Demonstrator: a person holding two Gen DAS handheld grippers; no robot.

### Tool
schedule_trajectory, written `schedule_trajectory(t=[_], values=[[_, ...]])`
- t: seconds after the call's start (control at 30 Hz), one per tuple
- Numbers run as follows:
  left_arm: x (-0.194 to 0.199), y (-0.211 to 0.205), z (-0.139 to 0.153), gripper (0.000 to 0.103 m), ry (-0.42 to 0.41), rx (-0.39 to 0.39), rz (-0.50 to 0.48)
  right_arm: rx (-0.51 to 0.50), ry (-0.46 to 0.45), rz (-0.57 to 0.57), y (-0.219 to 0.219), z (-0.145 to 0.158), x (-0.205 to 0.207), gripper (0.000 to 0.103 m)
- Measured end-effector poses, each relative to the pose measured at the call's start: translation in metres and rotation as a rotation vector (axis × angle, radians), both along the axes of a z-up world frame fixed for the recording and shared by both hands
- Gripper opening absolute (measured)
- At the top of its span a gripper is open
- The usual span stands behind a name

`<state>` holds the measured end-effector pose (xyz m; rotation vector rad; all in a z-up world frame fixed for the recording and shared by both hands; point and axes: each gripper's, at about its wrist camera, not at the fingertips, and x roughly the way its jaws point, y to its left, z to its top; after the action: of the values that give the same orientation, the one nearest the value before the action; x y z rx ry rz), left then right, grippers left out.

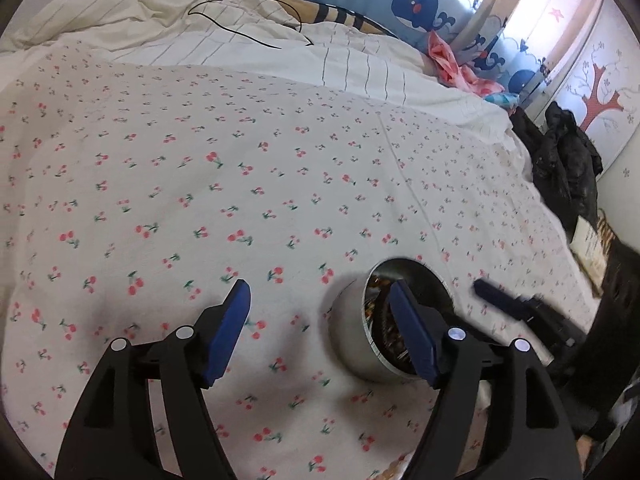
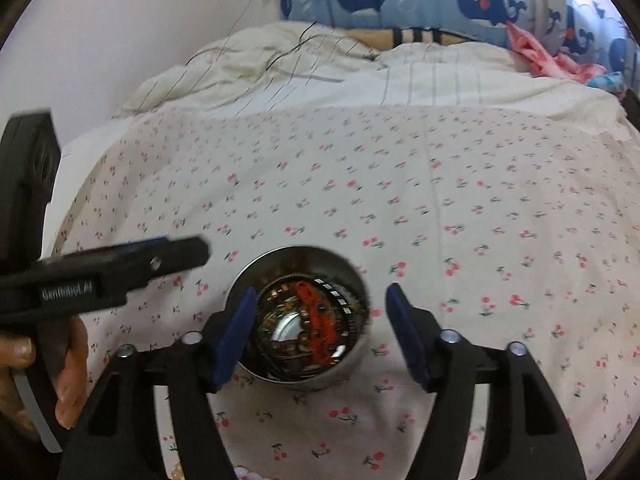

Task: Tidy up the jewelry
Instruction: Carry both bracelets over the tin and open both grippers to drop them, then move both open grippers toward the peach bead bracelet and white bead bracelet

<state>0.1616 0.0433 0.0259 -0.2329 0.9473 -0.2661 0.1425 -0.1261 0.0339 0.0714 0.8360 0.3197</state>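
Polished steel marks the task's container: a round stainless-steel tin [image 1: 374, 320] standing on the white cherry-print bedsheet [image 1: 200, 184], low and right of centre in the left wrist view. The left gripper [image 1: 320, 320], with blue-padded black fingers, is spread wide and grips nothing; its right finger crosses in front of the tin's mouth, its left finger hangs over bare sheet. Whether that right finger touches the rim cannot be told. A blurred dark finger of the right gripper [image 1: 500, 296] enters just beside the tin. Behind lie a rumpled cream striped duvet [image 1: 200, 20] and a blue whale-print curtain [image 1: 416, 4].

In the right wrist view the tin [image 2: 352, 280] sits between the fingers of the right gripper [image 2: 320, 336], whose jaws are equally wide and hold nothing. The tin holds a tangle of jewelry: an orange-red beaded cord [image 2: 314, 316], a dark band with pale square links [image 2: 340, 300] and brown beads, all coiled together. The left gripper [image 2: 120, 268] reaches in from the left, held by a bare hand [image 2: 48, 376].

The step in hand appears to be lifting out one piece. It probably goes best if the left gripper steadies the tin wall while the right descends vertically, pinches only the topmost orange-red cord and rises slowly, since entangled strands could drag others out or tip the tin on soft bedding.
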Motion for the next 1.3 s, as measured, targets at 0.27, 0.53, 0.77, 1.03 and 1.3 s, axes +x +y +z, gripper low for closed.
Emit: schedule_trajectory(t=[0.27,0.53,0.77,1.03,1.3], values=[[-0.026,-0.006,-0.003,0.078,-0.004,0.116,-0.035,0.029,0.045,-0.066,-0.034,-0.003,-0.017,0.083],[-0.047,-0.010,-0.025,0.079,0.069,0.194,-0.113,-0.033,0.162,0.096,-0.039,-0.022,-0.043,0.083],[-0.062,-0.011,-0.027,0.080,0.072,0.235,-0.133,-0.147,0.167,0.238,-0.013,-0.032,-0.069,0.083],[-0.091,-0.028,-0.028,0.081,0.049,0.320,-0.236,-0.348,0.131,0.266,0.016,-0.052,-0.089,0.085],[-0.114,-0.048,-0.034,0.081,-0.004,0.425,-0.371,-0.466,0.071,0.001,-0.006,-0.051,-0.068,0.089]])
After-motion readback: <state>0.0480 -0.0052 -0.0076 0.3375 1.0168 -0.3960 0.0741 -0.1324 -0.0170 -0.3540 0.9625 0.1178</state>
